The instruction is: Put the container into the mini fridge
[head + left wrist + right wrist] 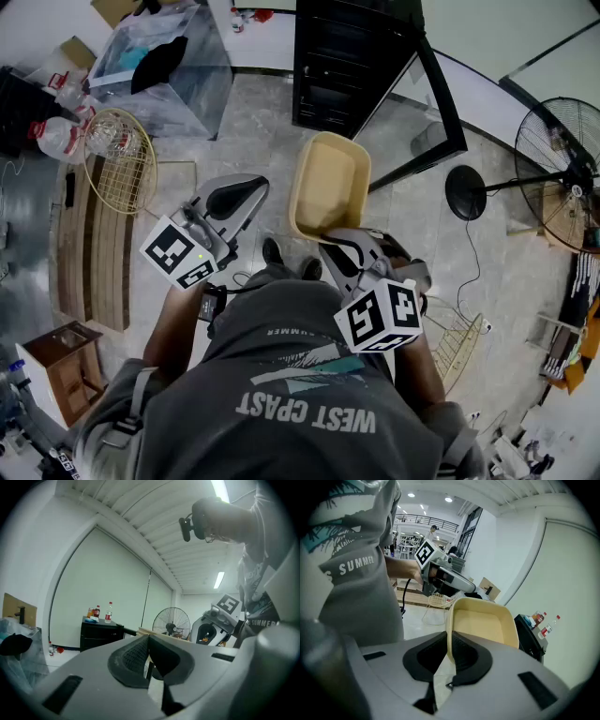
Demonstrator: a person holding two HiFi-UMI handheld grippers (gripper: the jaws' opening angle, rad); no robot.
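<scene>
The container (330,183) is a beige rectangular tub, held out over the floor in front of me. My right gripper (330,240) is shut on its near rim, and in the right gripper view the container (483,623) rim sits pinched between the pads of my right gripper (451,649). The black mini fridge (345,66) stands ahead with its door (433,103) swung open to the right. My left gripper (251,185) hangs to the left of the container, apart from it. In its own view the left gripper (149,640) has its jaws together with nothing between them.
A standing fan (562,178) with a round base (466,192) is at the right. A wire basket (117,159) leans on a wooden pallet (94,244) at the left. A clear plastic bin (169,56) stands left of the fridge. Another wire basket (457,342) lies near my right side.
</scene>
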